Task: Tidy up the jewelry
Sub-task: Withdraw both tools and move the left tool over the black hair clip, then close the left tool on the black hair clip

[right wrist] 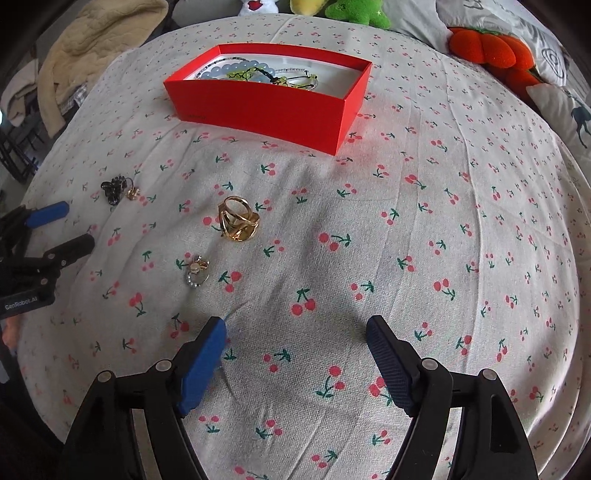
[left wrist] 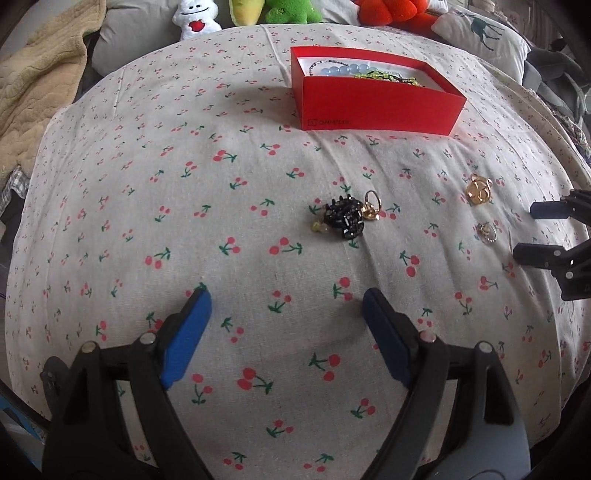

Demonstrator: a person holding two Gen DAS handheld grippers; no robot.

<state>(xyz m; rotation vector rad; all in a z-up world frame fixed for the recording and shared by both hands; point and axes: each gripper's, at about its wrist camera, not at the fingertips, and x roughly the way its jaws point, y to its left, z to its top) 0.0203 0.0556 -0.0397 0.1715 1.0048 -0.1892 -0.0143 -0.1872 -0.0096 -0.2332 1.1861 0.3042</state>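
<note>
A red box (left wrist: 376, 107) (right wrist: 266, 110) holding blue and green bead strings stands at the far side of the cherry-print cloth. A black beaded piece (left wrist: 343, 218) (right wrist: 112, 188) lies beside a small gold ring (left wrist: 371, 206) (right wrist: 132, 192). A large gold ring (left wrist: 478, 190) (right wrist: 238, 221) and a small pearl ring (left wrist: 487, 232) (right wrist: 197, 275) lie to the right. My left gripper (left wrist: 286, 304) (right wrist: 70, 225) is open and empty, short of the black piece. My right gripper (right wrist: 295, 334) (left wrist: 524, 230) is open and empty, near the pearl ring.
Plush toys (left wrist: 195, 18) (right wrist: 491, 48) and pillows (left wrist: 484, 33) line the far edge of the bed. A beige blanket (left wrist: 37, 85) (right wrist: 92, 40) is bunched at the far left. The cloth (right wrist: 406, 240) drops away at its rounded edges.
</note>
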